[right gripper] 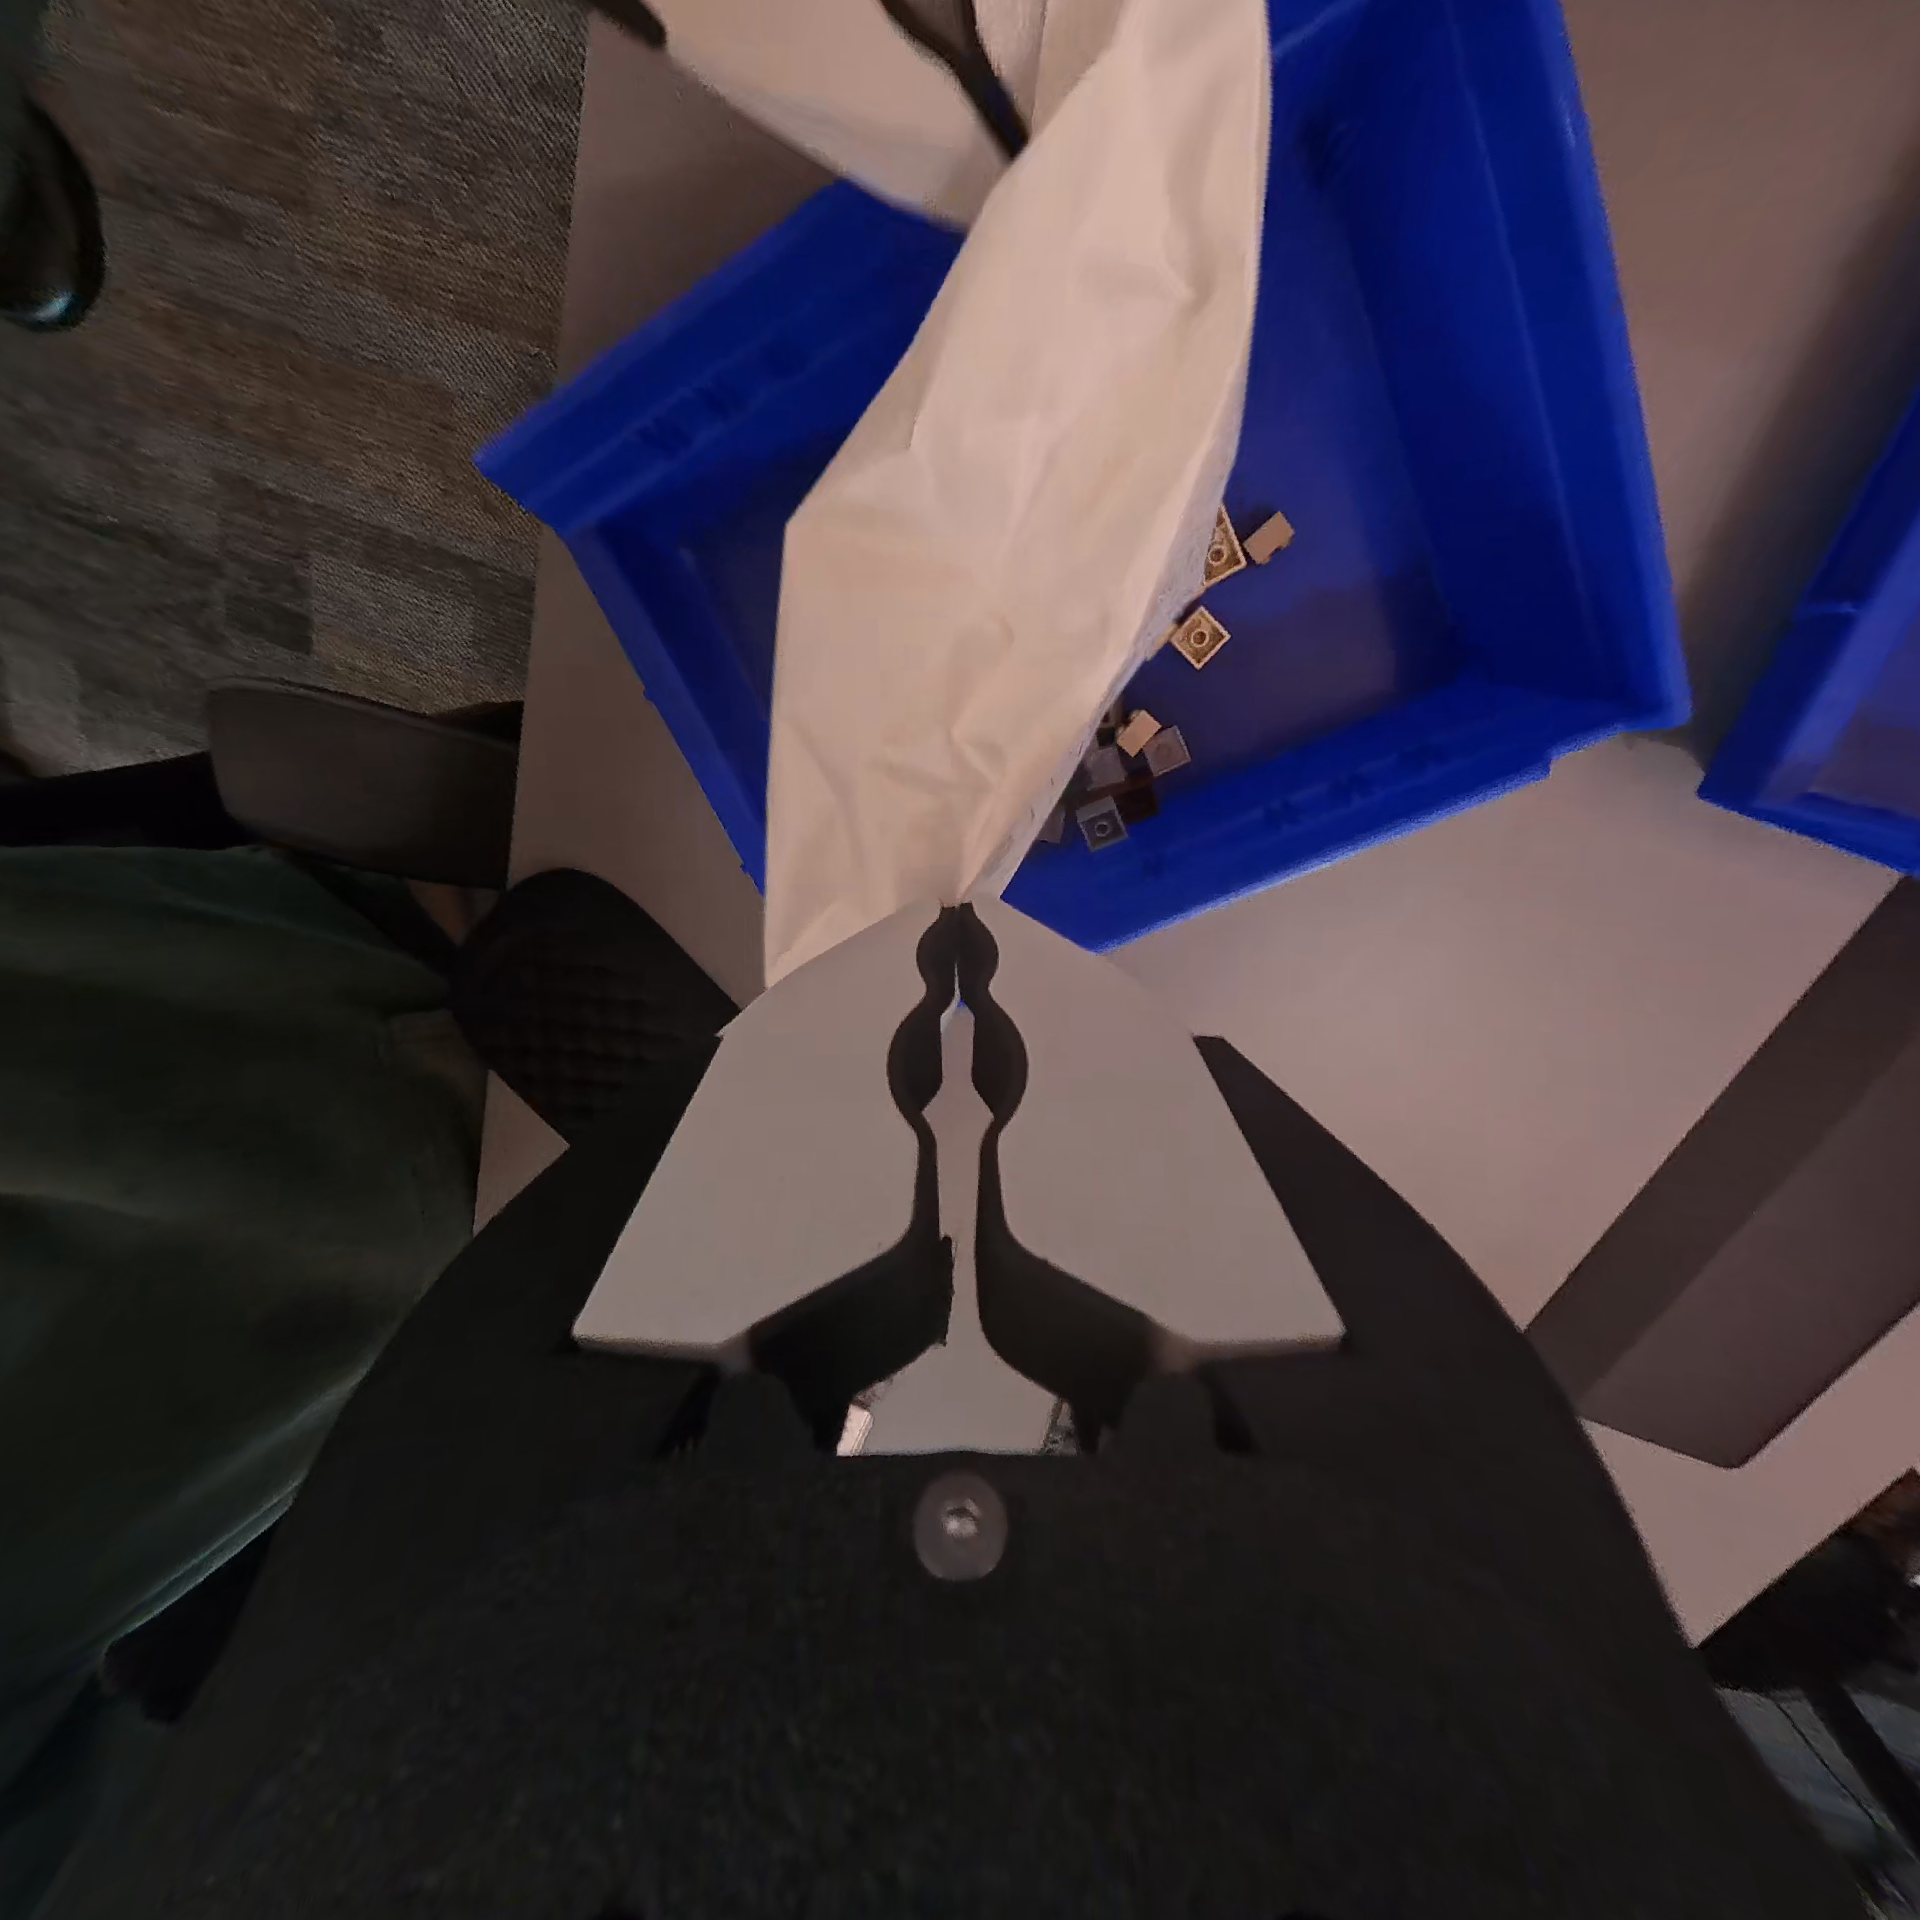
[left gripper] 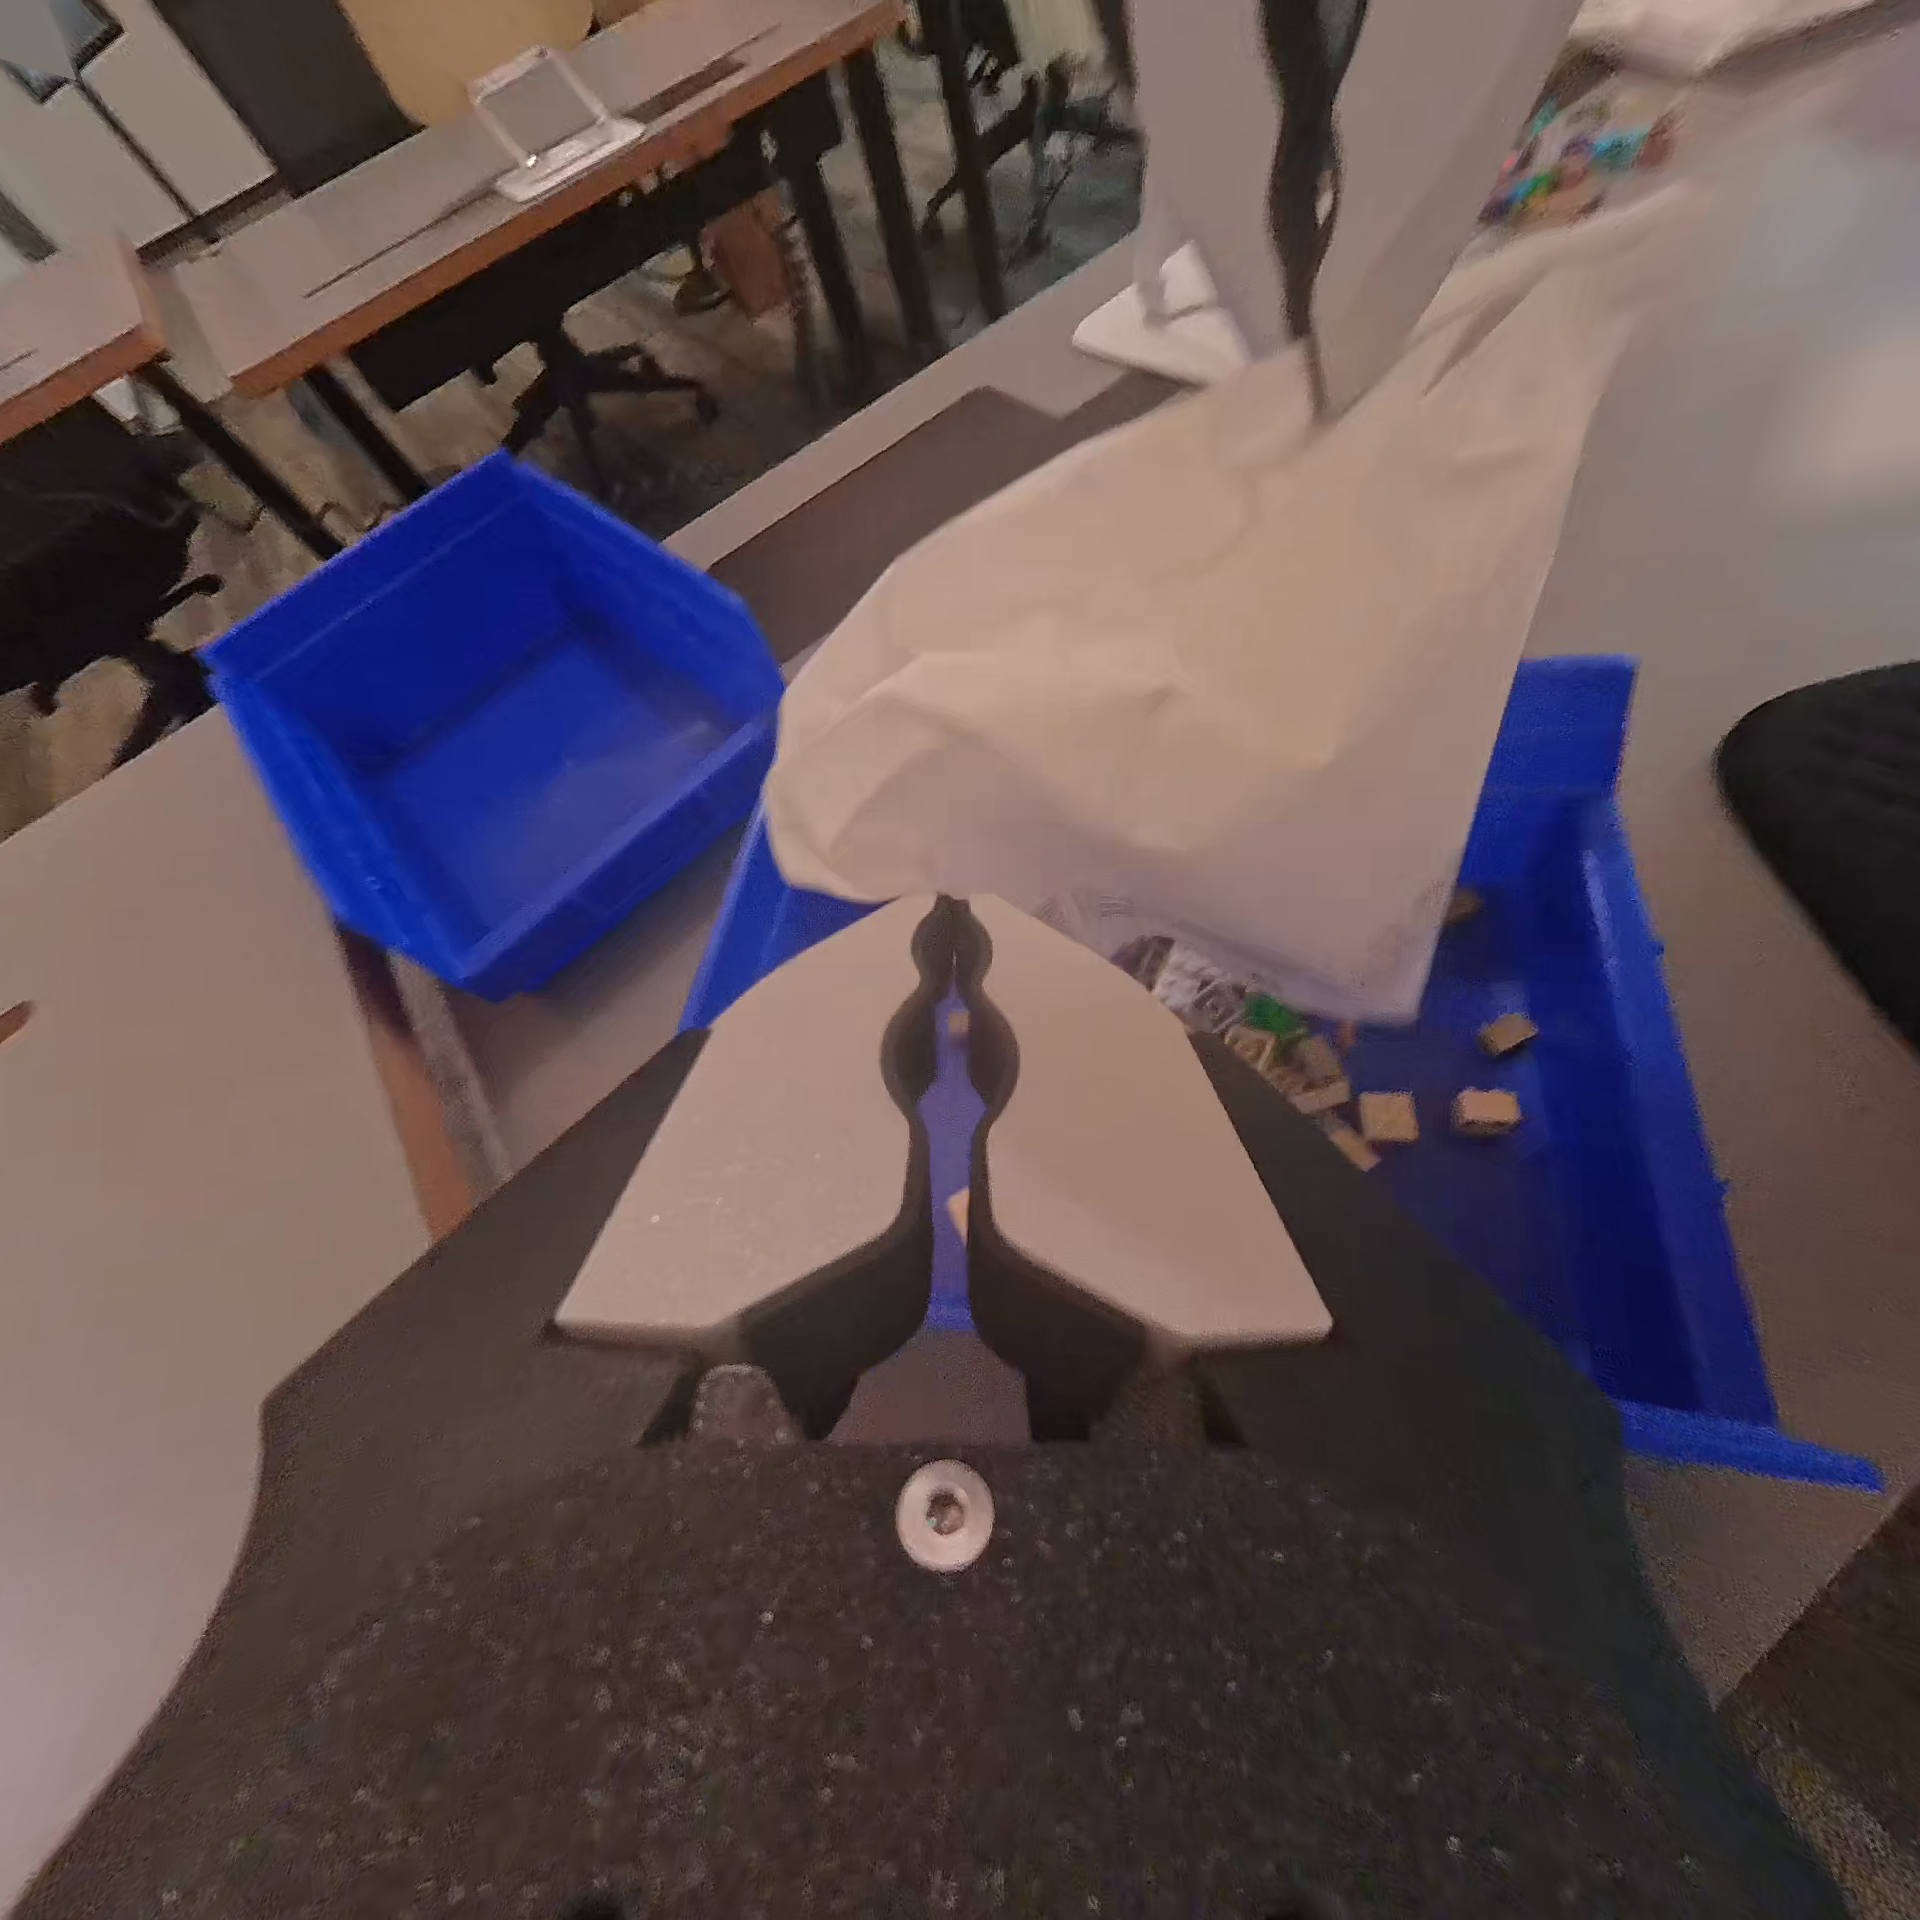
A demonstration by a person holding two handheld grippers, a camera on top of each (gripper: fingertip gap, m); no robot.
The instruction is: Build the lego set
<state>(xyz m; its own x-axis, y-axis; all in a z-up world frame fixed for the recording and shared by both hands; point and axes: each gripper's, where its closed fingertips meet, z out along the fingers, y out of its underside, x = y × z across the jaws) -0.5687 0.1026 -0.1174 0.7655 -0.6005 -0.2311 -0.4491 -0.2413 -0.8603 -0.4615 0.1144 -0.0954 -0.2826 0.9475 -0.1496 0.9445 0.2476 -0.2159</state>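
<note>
A crumpled white bag (left gripper: 1195, 675) hangs stretched over a blue bin (right gripper: 1455, 520) (small bricks (right gripper: 1195, 634) scattered inside).

White bag (left gripper: 1195, 665) draped over brick-strewn bin (left gripper: 1621, 1143), neighbouring bin (left gripper: 499, 727) open

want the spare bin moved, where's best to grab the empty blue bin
Grip the empty blue bin by its rim, ideally the low front lip nearest the camera, coming from above with fingers straddling the wall. It sits upright, open-topped; its walls look thin enough to pinch. Both grippers are clamped on the white bag.

Dim warm indoor light, motion blur, wide-angle edge distortion.
</note>
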